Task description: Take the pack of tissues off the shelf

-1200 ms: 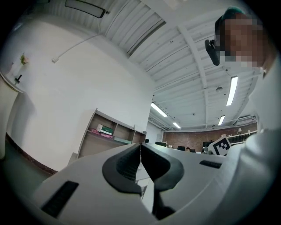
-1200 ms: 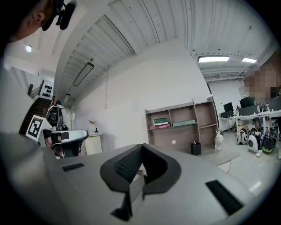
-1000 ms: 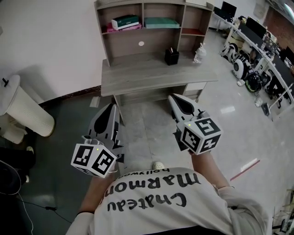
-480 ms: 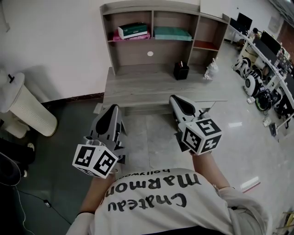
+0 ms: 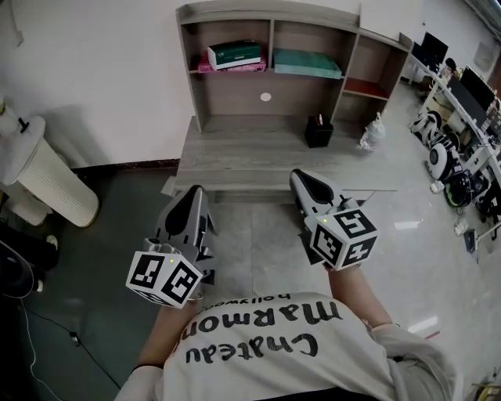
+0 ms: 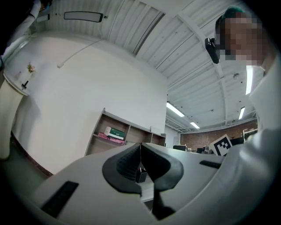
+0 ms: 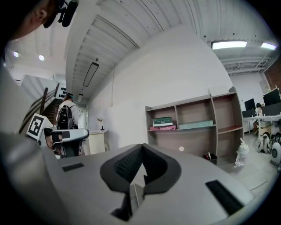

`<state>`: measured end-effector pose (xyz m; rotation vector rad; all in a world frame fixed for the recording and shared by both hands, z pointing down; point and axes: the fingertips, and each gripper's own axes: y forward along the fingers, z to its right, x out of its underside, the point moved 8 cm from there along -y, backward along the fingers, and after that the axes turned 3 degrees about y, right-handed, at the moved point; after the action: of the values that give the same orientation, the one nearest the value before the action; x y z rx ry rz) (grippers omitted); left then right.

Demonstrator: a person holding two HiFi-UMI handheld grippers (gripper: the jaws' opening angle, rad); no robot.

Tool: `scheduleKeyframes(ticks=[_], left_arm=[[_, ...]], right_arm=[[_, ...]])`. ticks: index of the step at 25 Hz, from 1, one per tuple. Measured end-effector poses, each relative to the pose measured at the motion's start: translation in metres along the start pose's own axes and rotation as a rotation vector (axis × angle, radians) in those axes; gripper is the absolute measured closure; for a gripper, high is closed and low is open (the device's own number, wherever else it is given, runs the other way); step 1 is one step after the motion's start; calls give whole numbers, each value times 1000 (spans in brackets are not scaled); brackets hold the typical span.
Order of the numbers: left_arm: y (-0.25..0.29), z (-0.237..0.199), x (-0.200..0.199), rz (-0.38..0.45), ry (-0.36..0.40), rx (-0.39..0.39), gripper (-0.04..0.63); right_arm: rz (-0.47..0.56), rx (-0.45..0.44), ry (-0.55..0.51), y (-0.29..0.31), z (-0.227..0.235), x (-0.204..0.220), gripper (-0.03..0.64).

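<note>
The left gripper (image 5: pixel 192 193) and right gripper (image 5: pixel 302 177) are held out ahead of the person's chest, side by side and well apart, both pointing toward the desk (image 5: pixel 235 157). Each has its jaws pressed together with nothing between them, as each gripper's own view shows, and that is the same as a second ago.

What has changed is the distance to the furniture. The person has been walking forward, so the desk has slid down the head view. Its front edge now sits right at the gripper tips, where a strip of floor (image 5: pixel 250 235) lay between them before.

Toward the right of the desk stand a black holder (image 5: pixel 318 133) and a bottle (image 5: pixel 372 133), both off the direct line. Behind them rises the shelf (image 5: pixel 235 10).

The pack (image 5: pixel 235 53), which I take to be the green-and-white one, lies in the upper left compartment on top of a pink thing (image 5: pixel 235 67). A teal pack (image 5: pixel 307 63) lies flat in the next compartment, so which one holds the tissues is my judgement. The pack is untouched and out of reach.

This looks like the approach. The gap is closing, but a gripper has yet to rise, open and cross the desk.
</note>
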<state>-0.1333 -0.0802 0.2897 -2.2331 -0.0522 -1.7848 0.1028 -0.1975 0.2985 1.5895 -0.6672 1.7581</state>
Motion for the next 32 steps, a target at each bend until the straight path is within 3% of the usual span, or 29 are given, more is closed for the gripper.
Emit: scheduleKeyframes(ticks=[6,17,32], left_arm=[[9,1,17,-40,-27,-19,577],[29,-2,23,-66,-31,6,577],[149,-69,33,-86,-40,117,578]], right_arm=[[-59,-14,28,6,13,17,607],[-74,11,46,10,27,23,607],[-46,132,42,100,88,1,607]])
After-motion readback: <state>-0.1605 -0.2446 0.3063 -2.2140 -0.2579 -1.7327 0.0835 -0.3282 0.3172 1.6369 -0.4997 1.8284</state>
